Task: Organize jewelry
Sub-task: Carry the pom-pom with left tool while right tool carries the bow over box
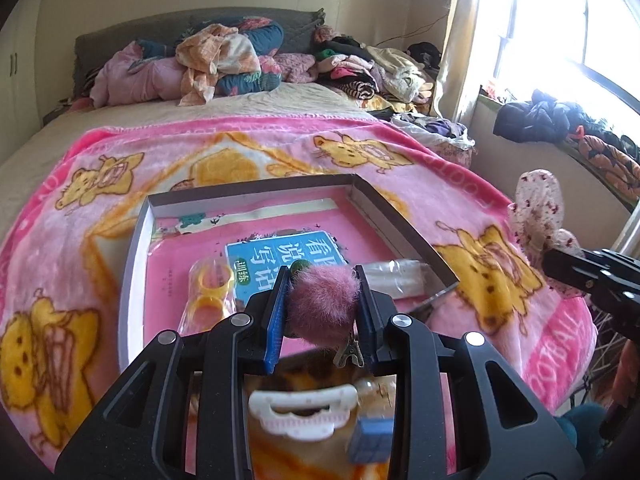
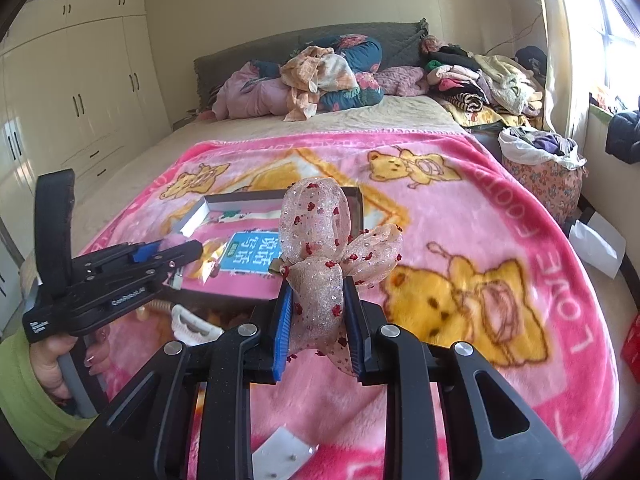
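My left gripper (image 1: 323,280) is shut on a fuzzy pink pom-pom hair clip (image 1: 324,304), whose metal clip hangs below the jaws. It hovers over the near end of a shallow grey box (image 1: 136,236) that holds a pink book (image 1: 280,248) and yellow rings in a clear packet (image 1: 210,288). My right gripper (image 2: 316,284) is shut on a sheer pink bow (image 2: 316,236) with red dots, held above the blanket to the right of the box (image 2: 356,204). The left gripper (image 2: 172,256) also shows in the right wrist view, held by a hand in a green sleeve.
A pink bear-print blanket (image 1: 480,208) covers the bed. A white claw clip (image 1: 300,406) and a small blue cube (image 1: 370,438) lie under the left gripper. A white card (image 2: 284,454) lies near the right gripper. Piles of clothes (image 1: 224,60) fill the bed's far end.
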The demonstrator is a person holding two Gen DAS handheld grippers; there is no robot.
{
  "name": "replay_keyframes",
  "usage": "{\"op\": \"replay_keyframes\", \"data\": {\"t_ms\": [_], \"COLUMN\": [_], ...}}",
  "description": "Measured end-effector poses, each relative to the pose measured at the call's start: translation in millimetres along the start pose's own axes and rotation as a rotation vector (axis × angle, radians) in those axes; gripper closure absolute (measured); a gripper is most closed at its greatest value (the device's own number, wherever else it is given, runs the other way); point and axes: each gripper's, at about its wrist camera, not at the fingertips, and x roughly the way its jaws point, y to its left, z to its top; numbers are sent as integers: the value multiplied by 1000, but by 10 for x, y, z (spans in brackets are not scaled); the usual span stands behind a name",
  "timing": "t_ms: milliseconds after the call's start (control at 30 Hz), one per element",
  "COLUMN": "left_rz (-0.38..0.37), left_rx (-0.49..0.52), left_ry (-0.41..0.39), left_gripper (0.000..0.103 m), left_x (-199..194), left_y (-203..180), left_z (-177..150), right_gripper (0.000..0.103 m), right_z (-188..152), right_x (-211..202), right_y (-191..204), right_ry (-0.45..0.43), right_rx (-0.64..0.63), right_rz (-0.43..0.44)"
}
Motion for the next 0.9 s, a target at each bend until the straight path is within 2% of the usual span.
{"op": "replay_keyframes", "data": {"t_ms": [400, 900], "left_rz": [32, 56], "left_rx": [-25, -14], "left_ry": [63, 131], "left_gripper": [81, 81], "left_x": [381, 689], "left_y": [159, 202], "left_z": [77, -13], "right_gripper": [80, 80], "right_z": [239, 276], "right_x": [357, 891], "right_y": [-50, -140], "right_ry": [20, 95], "right_rx": [11, -2], "right_rz": [11, 32]}}
